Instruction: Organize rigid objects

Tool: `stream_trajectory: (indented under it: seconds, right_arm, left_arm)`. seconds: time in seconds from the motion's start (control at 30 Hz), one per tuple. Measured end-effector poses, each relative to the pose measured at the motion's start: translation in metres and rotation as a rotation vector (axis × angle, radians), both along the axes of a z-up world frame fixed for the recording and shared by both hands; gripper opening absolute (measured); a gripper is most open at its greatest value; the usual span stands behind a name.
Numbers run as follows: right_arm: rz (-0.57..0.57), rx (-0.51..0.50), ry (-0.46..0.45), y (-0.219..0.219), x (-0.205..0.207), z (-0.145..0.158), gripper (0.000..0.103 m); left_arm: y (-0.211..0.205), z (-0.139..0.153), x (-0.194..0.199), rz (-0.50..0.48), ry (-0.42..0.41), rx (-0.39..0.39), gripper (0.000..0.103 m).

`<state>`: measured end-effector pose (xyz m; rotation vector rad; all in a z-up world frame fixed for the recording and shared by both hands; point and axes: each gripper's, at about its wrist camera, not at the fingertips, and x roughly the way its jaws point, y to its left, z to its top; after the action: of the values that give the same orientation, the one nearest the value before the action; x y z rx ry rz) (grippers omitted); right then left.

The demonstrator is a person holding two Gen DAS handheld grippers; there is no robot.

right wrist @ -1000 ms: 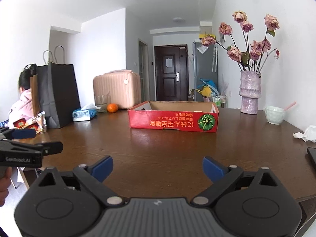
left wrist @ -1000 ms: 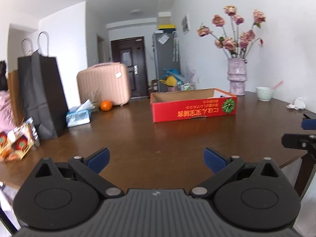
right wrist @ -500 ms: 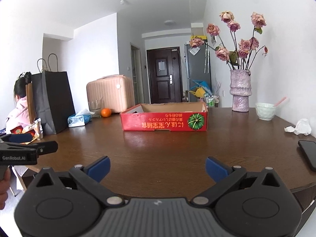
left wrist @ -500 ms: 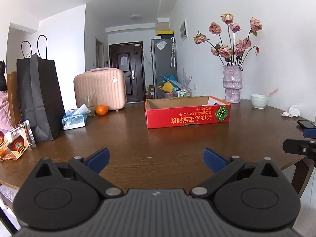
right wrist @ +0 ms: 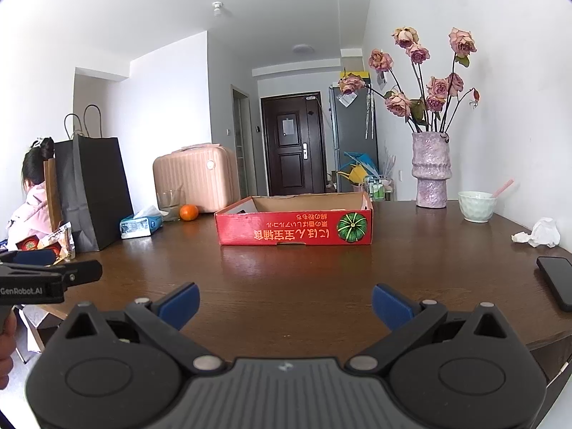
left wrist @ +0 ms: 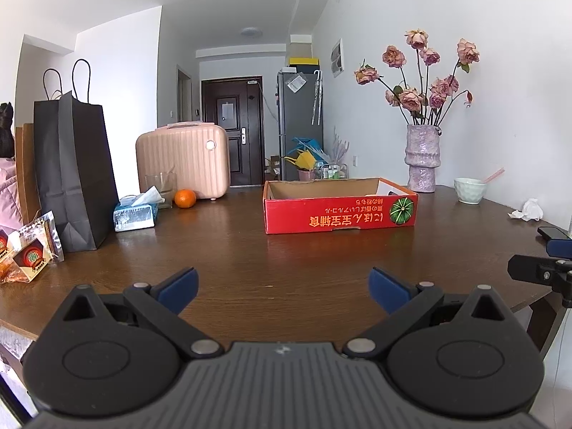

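1. Your view has pulled back: the table now shows more surface than a second ago.
2. The red box sits mid-table; its contents are mostly hidden.
3. Behind-left of the box: orange.
4. Your left gripper and right gripper stay released, empty.
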<state>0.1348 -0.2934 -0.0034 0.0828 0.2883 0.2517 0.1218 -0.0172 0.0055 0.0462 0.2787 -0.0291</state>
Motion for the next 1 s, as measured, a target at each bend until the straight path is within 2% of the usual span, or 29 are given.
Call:
stream_trajectory:
  seconds: [1.0]
  right_arm:
    - [-0.014, 0.023, 0.007, -0.0004, -0.0003, -0.0047, 0.103]
  left_arm:
    - [-0.0009, -0.0013, -0.0016, -0.007, 0.017, -0.012, 0.103]
